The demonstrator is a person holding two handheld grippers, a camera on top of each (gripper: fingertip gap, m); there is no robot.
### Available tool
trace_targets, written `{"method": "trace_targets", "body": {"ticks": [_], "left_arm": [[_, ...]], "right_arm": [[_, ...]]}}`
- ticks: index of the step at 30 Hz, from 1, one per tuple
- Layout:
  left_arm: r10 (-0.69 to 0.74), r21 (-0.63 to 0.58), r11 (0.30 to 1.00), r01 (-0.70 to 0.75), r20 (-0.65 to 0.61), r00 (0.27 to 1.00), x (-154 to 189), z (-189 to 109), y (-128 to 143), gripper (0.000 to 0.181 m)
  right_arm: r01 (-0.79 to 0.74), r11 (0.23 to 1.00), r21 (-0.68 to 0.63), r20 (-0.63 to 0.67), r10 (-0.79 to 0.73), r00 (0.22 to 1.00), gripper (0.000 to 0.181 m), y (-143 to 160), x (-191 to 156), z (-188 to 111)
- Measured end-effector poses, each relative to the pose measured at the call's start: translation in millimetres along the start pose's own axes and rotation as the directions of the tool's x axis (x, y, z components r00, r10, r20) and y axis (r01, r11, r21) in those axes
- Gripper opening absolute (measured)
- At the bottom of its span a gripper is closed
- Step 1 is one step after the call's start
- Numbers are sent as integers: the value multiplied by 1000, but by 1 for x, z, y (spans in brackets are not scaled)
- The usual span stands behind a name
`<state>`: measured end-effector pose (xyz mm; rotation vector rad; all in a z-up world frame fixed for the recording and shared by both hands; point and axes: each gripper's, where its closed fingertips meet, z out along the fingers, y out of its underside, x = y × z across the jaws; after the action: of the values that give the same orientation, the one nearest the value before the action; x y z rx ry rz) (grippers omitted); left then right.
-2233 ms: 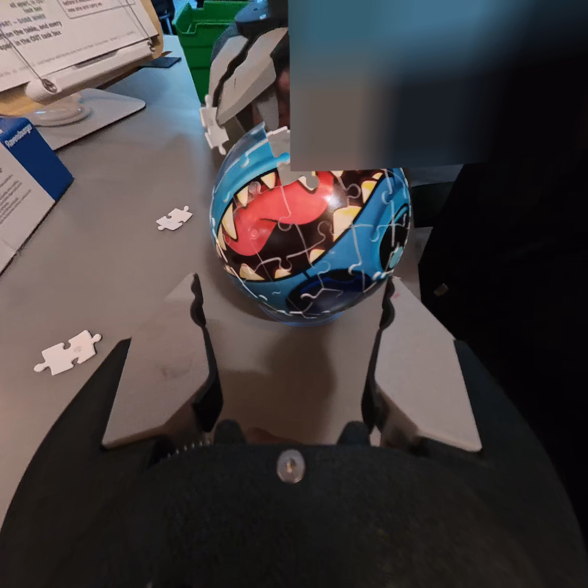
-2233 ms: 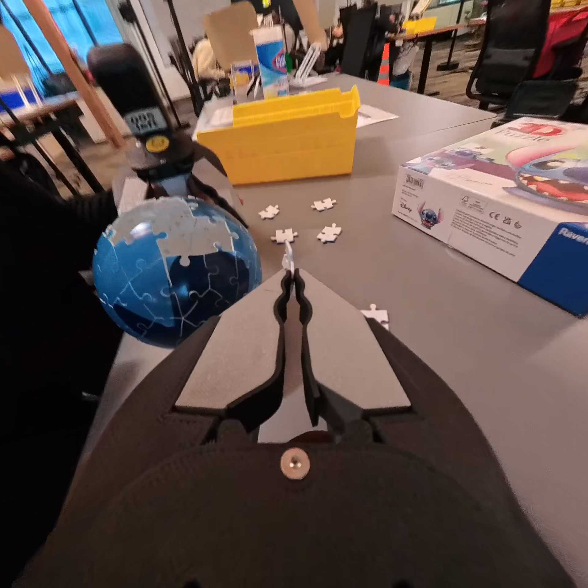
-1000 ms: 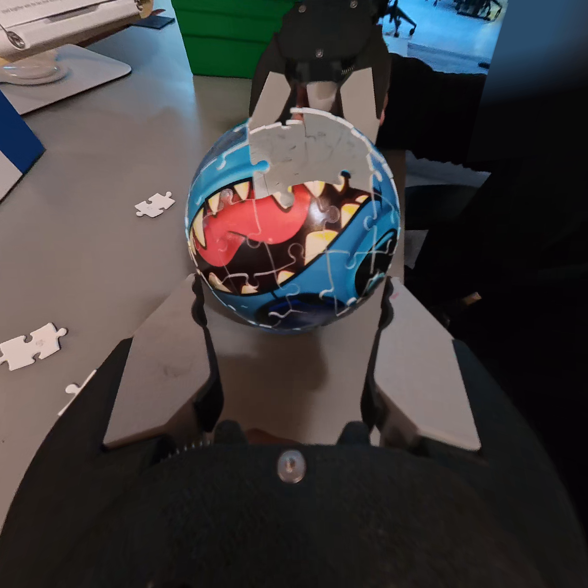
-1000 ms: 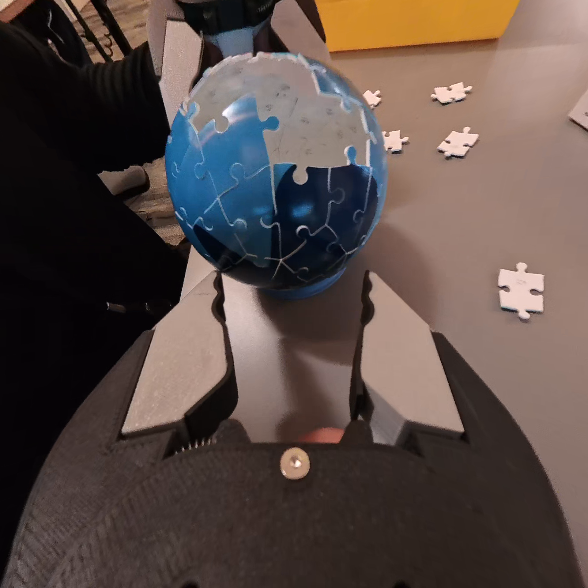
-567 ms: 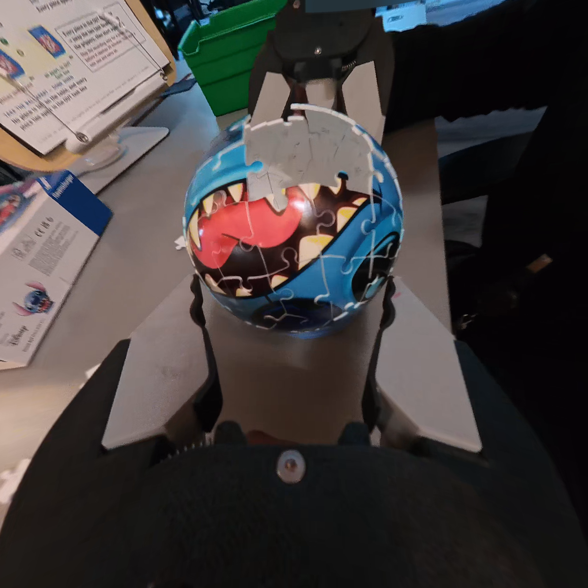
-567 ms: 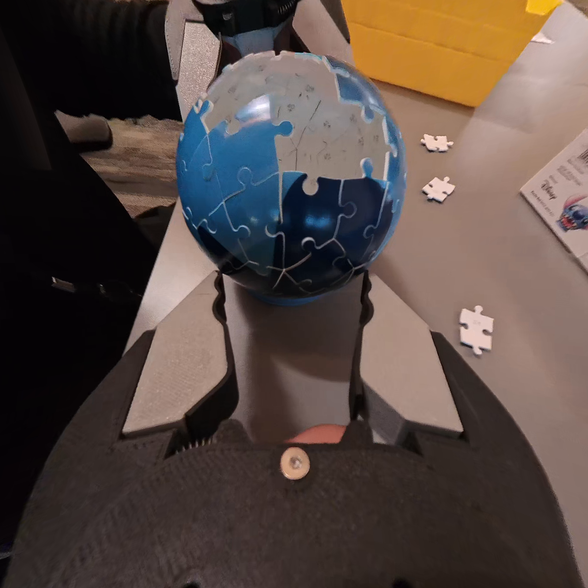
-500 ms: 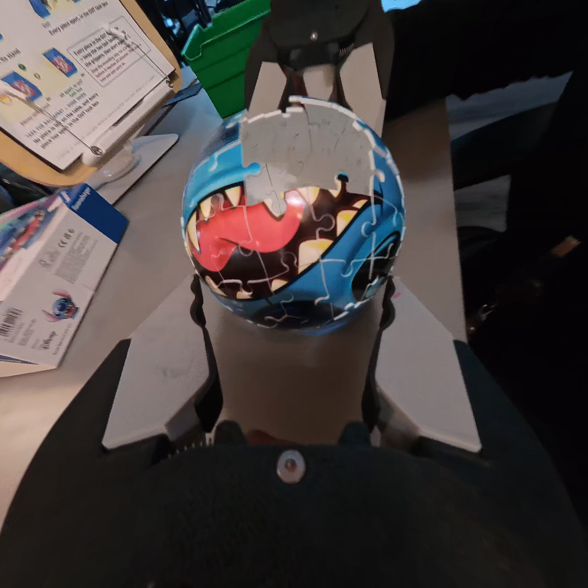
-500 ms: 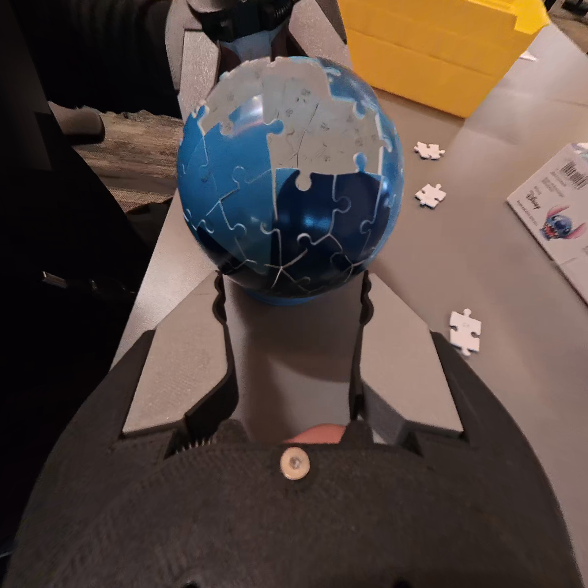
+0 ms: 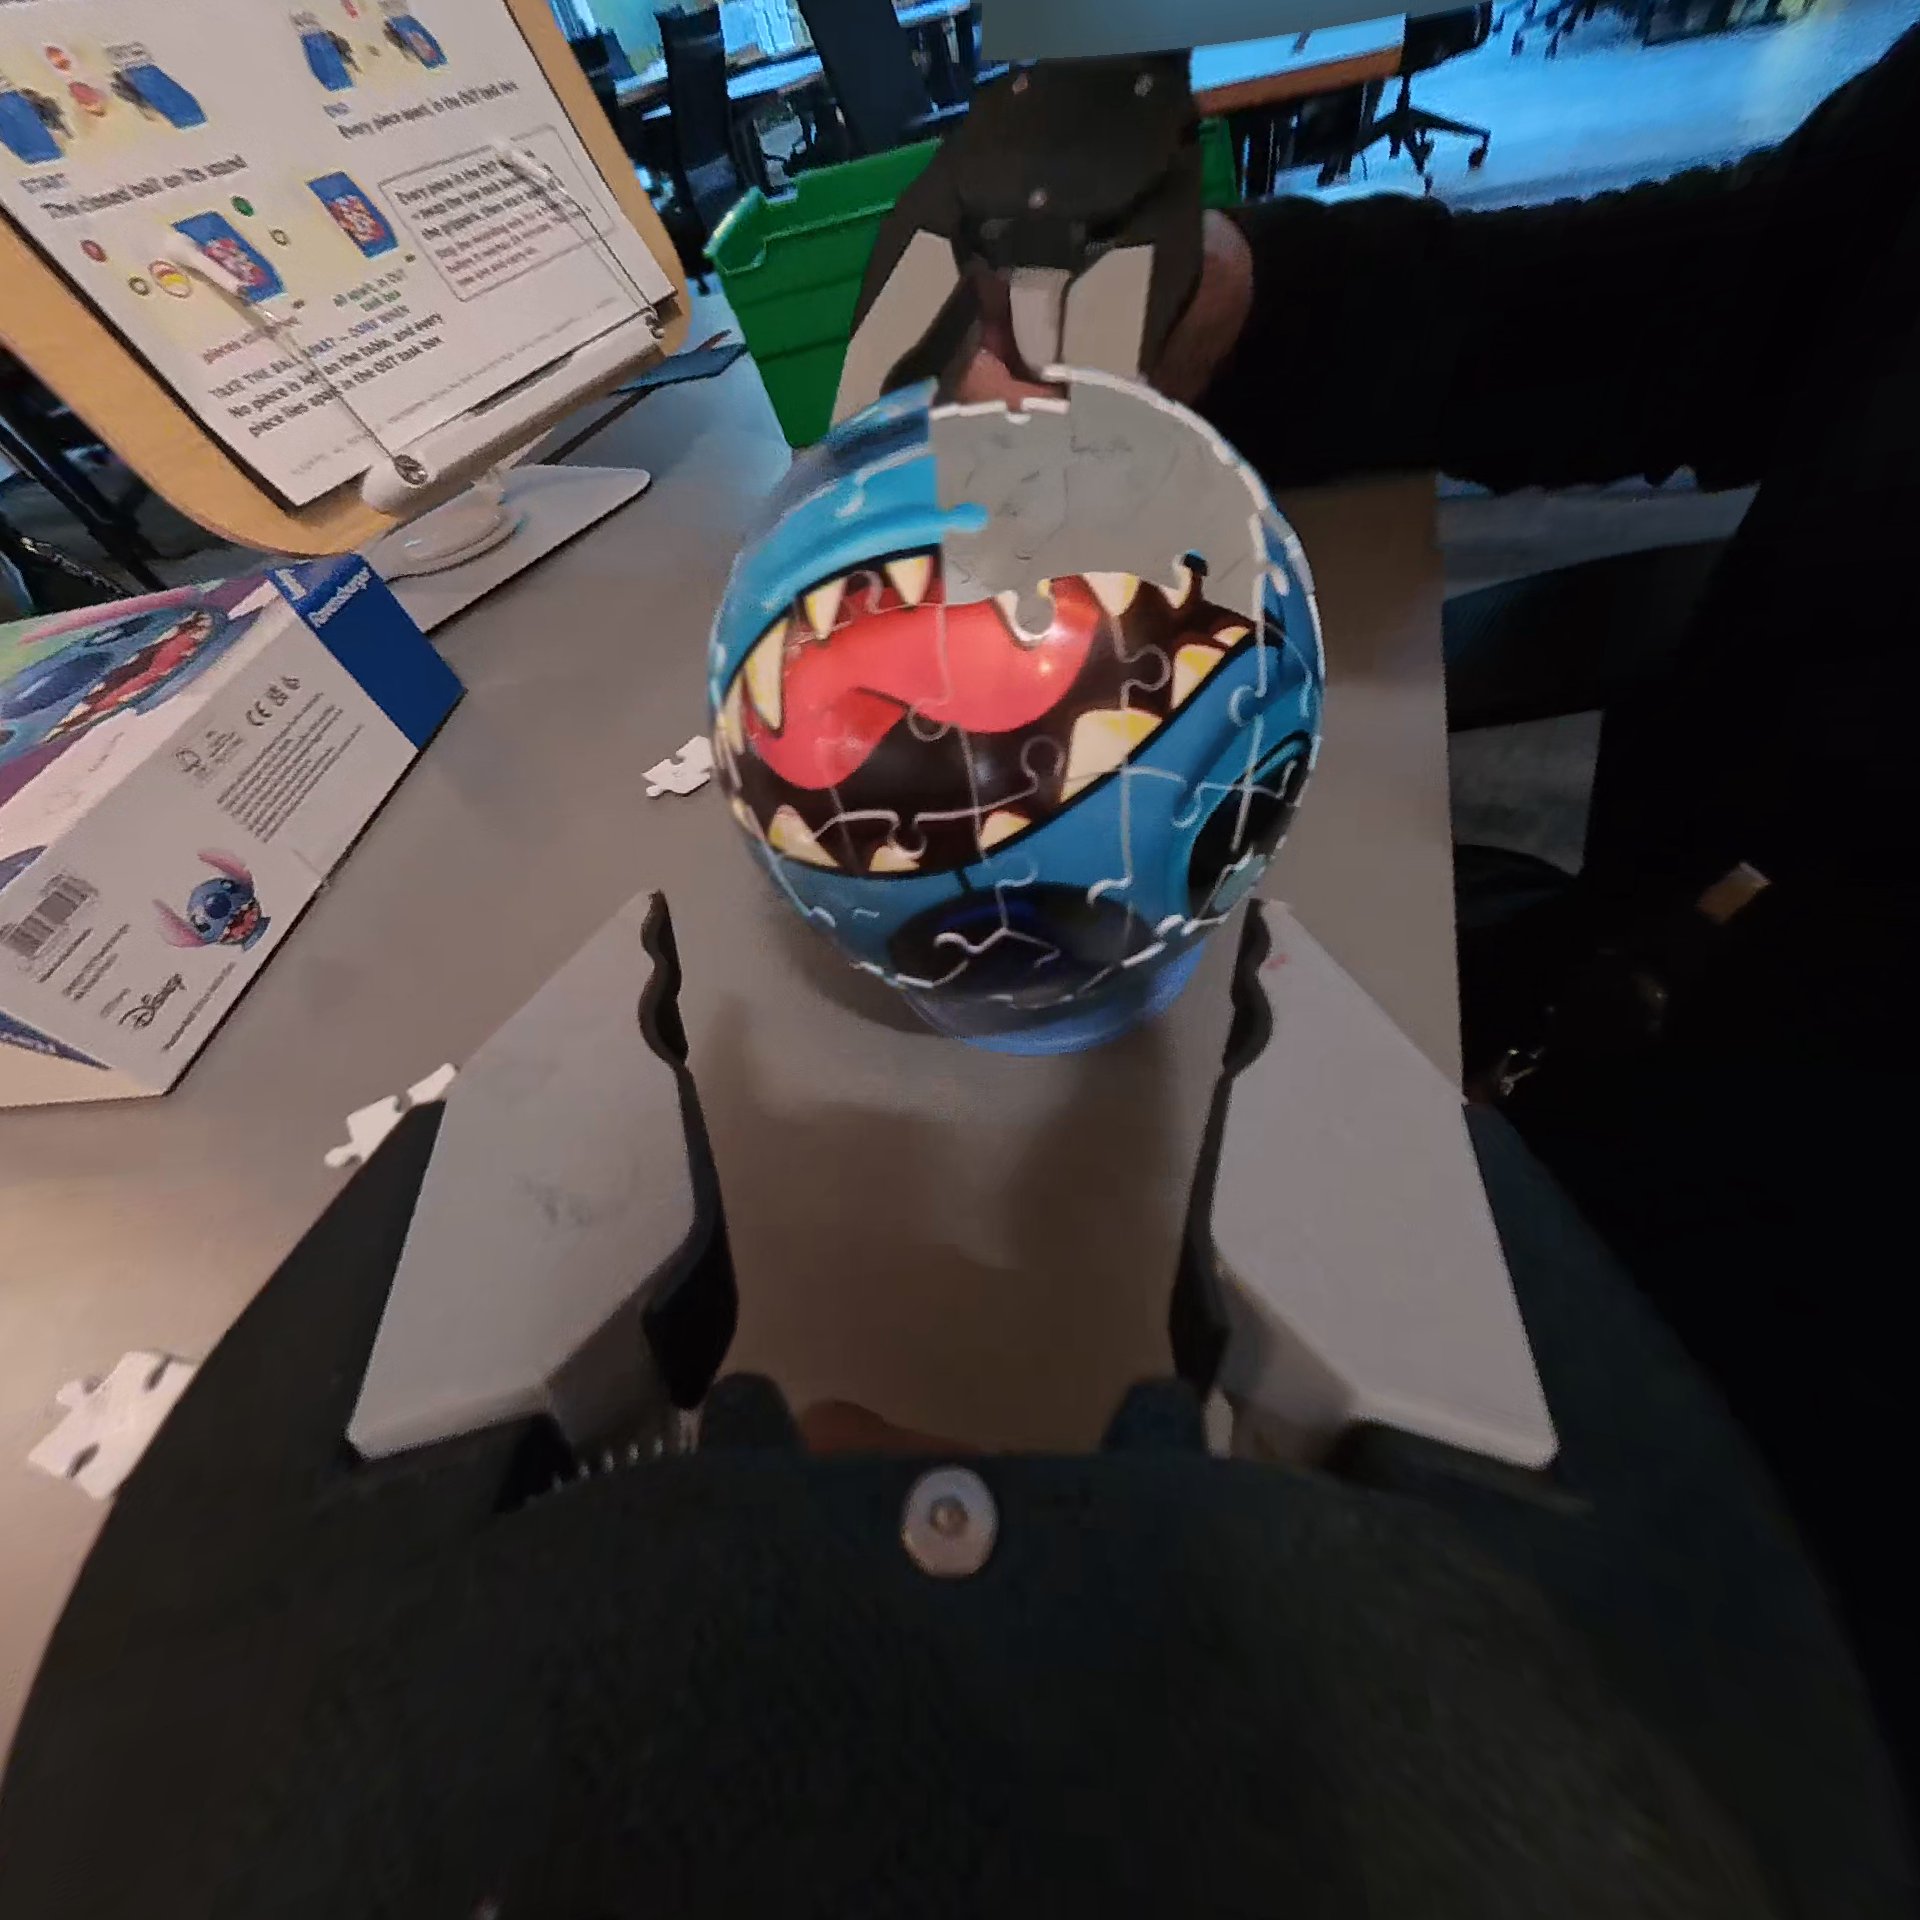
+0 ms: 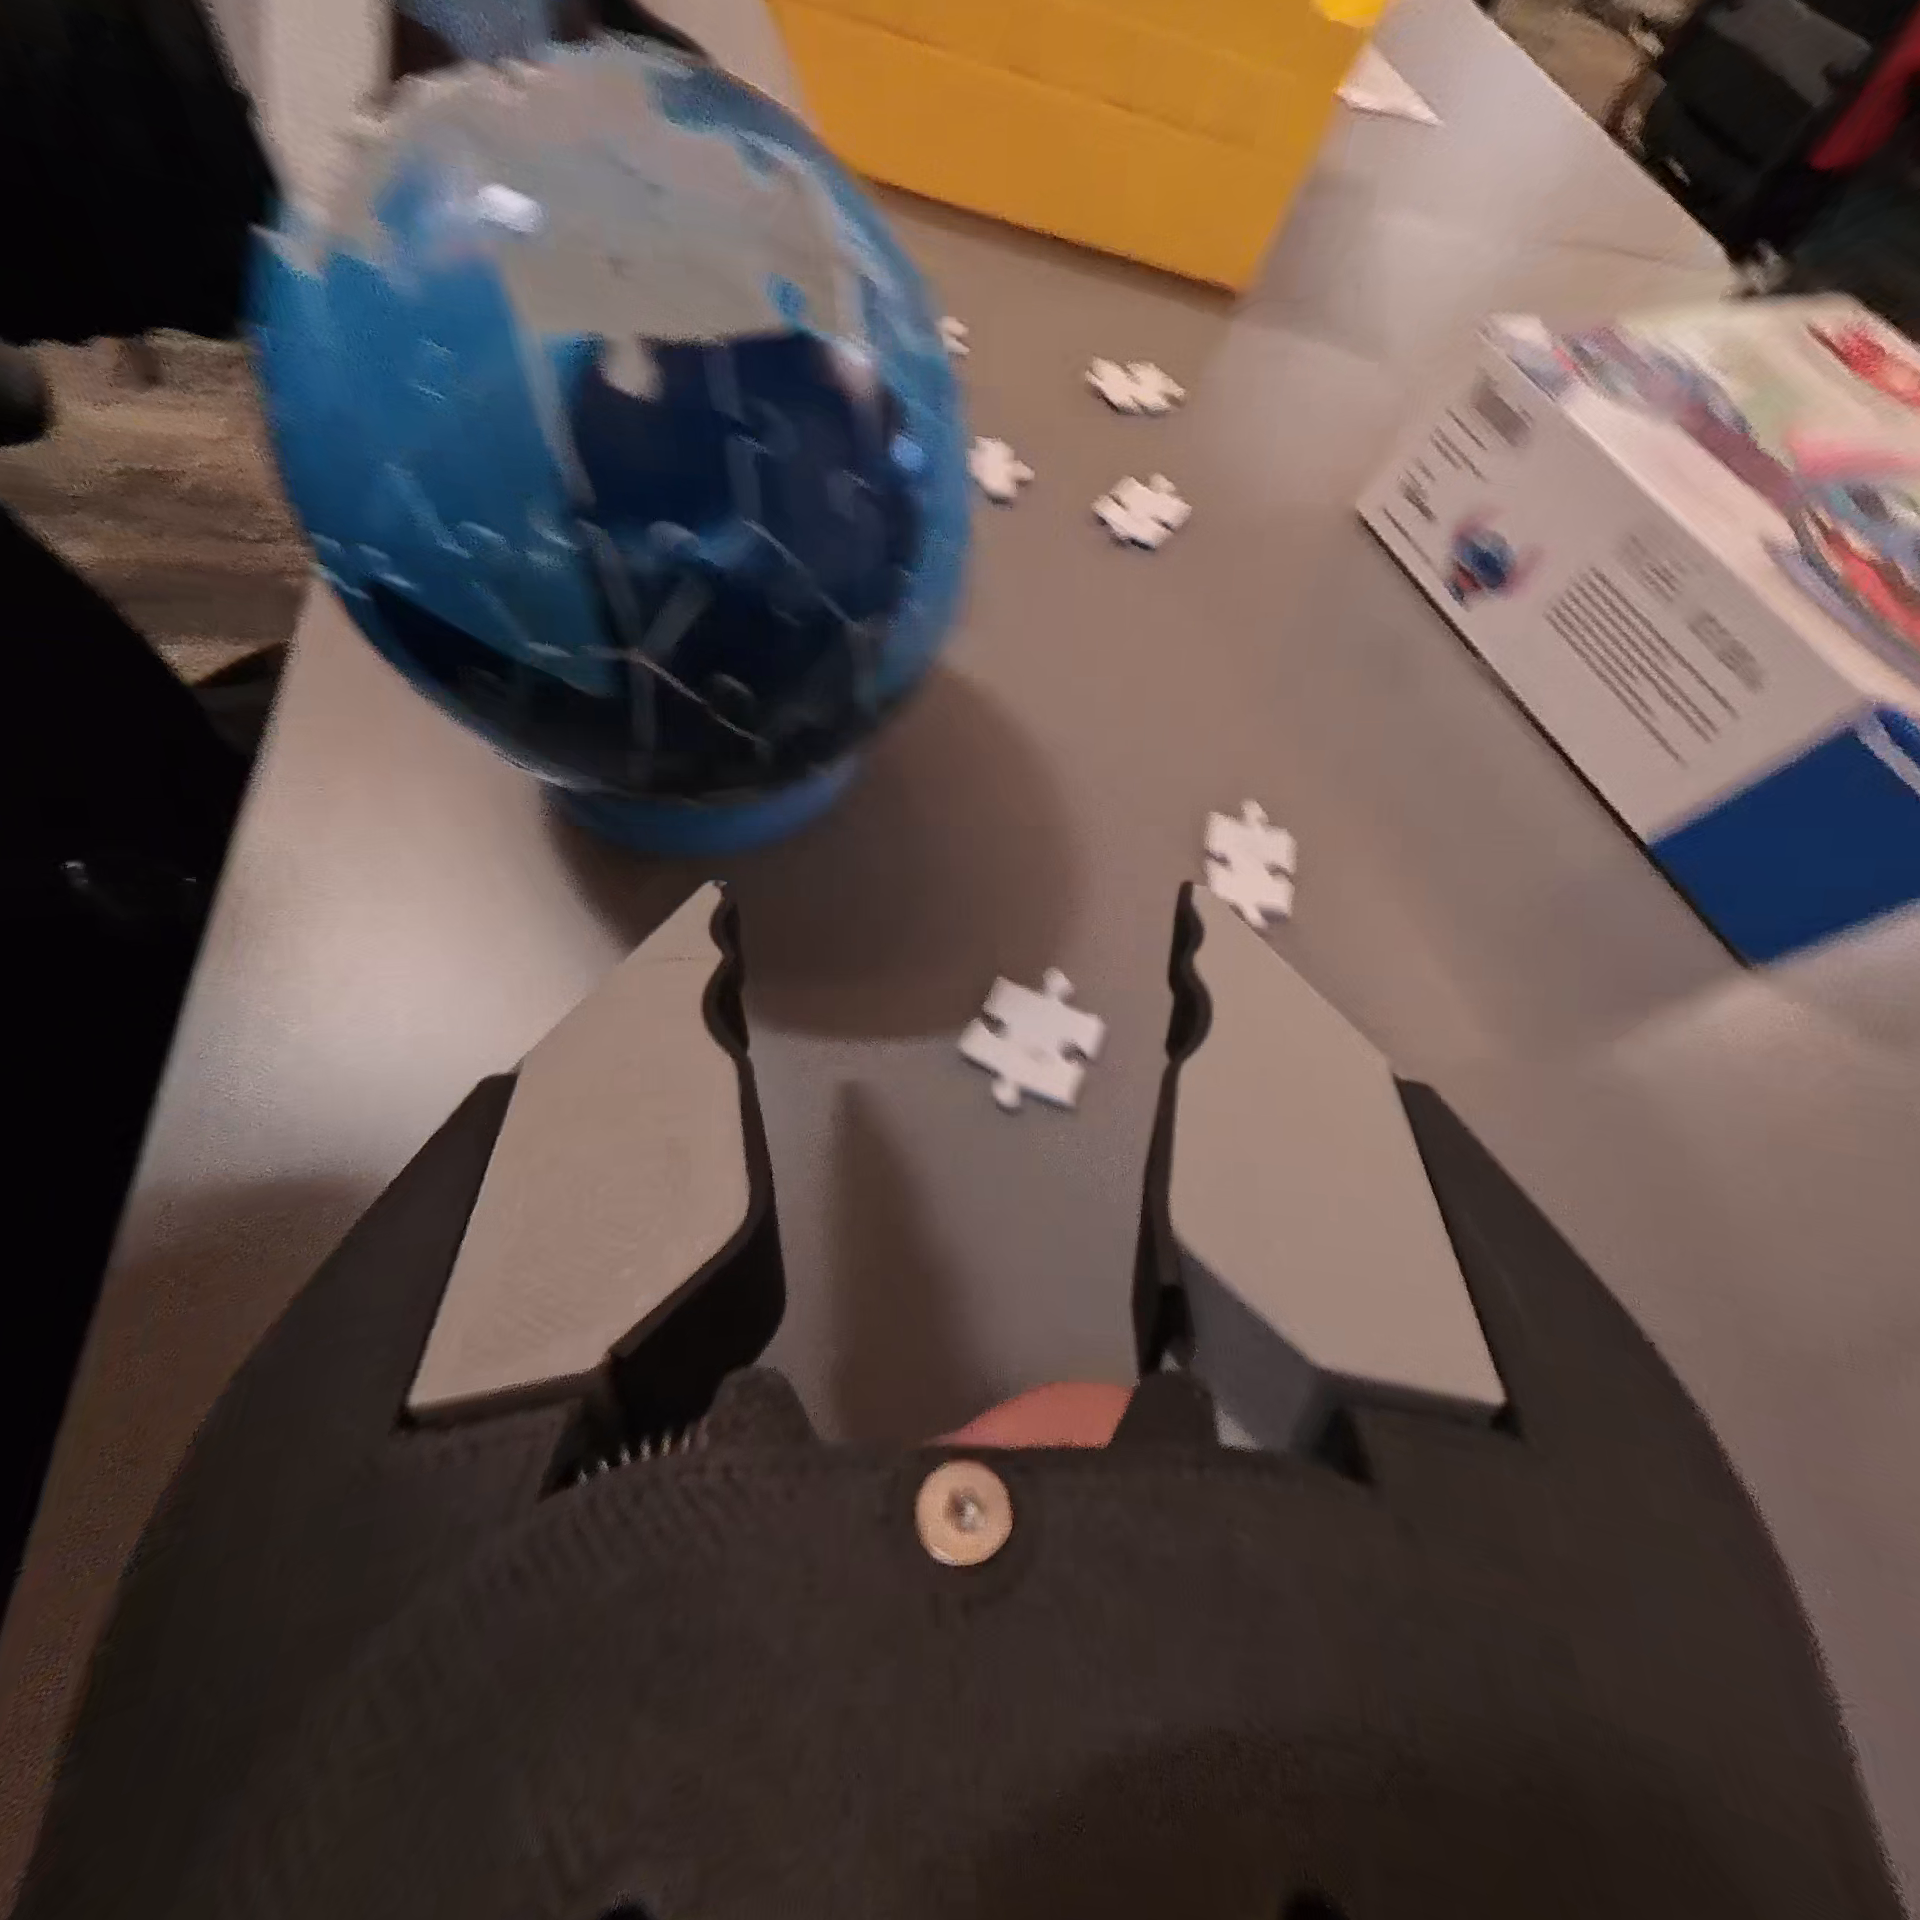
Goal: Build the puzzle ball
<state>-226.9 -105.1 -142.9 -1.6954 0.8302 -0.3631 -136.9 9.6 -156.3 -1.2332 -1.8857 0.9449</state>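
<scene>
The puzzle ball [image 9: 1018, 717], blue with a toothy red mouth, stands on its blue ring stand [image 9: 1049, 1023] near the table's edge. A pale grey unprinted patch [image 9: 1081, 488] shows at its top. My left gripper [image 9: 953, 920] is open and empty, its tips on either side of the ball's lower part. In the blurred right wrist view the ball [image 10: 603, 468] is at the upper left. My right gripper [image 10: 951, 904] is open and empty, off to the ball's right, with a loose white piece [image 10: 1034, 1039] on the table between its fingers. It also shows behind the ball in the left wrist view [image 9: 1039, 260].
A puzzle box [image 9: 187, 790] [image 10: 1662, 582], an instruction sheet on a stand [image 9: 312, 249], a green bin [image 9: 810, 281] and a yellow bin [image 10: 1060, 114] stand on the grey table. Several loose white pieces [image 10: 1138, 509] lie around. The table edge [image 9: 1449, 831] runs right beside the ball. Spacing between my two grippers at the tips: around 15 cm.
My right gripper, shut on a piece 2.2 s ago, has opened, then pulled back and swung right, away from the ball. My left gripper stays open in front of the ball.
</scene>
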Motion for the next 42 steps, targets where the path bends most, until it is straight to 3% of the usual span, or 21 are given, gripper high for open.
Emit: {"method": "trace_targets", "body": {"ticks": [4,8,11,15,22,24,27,30,32,35,37,42], "left_arm": [[-47,58,997,46,9,999,-6,-11,-5,102],[-100,125,987,96,22,995,-14,-19,-10,96],[-130,111,986,128,17,991,-17,-19,-7,95],[-145,107,984,141,36,989,-22,-18,-6,94],[-185,67,982,179,112,976,-39,-19,-12,78],[-226,36,974,223,142,964,-53,-20,-27,59],[-300,-1,954,301,95,949,-65,-16,-64,57],[-329,-41,943,329,24,944,-73,3,-99,48],[-334,-131,934,332,3,942,-81,29,-104,47],[-340,-308,901,305,-67,938,-83,75,-91,46],[-446,-421,838,347,-165,879,-75,100,-83,48],[-600,-556,728,401,-234,765,-75,136,-68,50]], "right_arm": [[-135,986,-93,-62,130,990,70,27,25,-5],[-212,956,-203,-65,202,977,69,48,23,10],[-213,943,-255,-74,201,977,61,55,18,20],[-205,947,-248,-83,190,978,30,51,17,26],[-178,959,-222,-105,157,982,28,45,21,22],[-147,976,-161,-105,131,986,27,30,22,18],[-48,994,-101,-157,32,987,28,6,28,10],[47,996,-72,-199,-61,978,27,-17,31,6],[76,996,-50,-194,-84,978,28,-30,29,7],[94,995,-33,-204,-99,974,27,-43,33,10],[107,994,-35,-224,-112,968,28,-46,38,9],[133,991,-24,-294,-134,946,27,-52,52,-1]]}}
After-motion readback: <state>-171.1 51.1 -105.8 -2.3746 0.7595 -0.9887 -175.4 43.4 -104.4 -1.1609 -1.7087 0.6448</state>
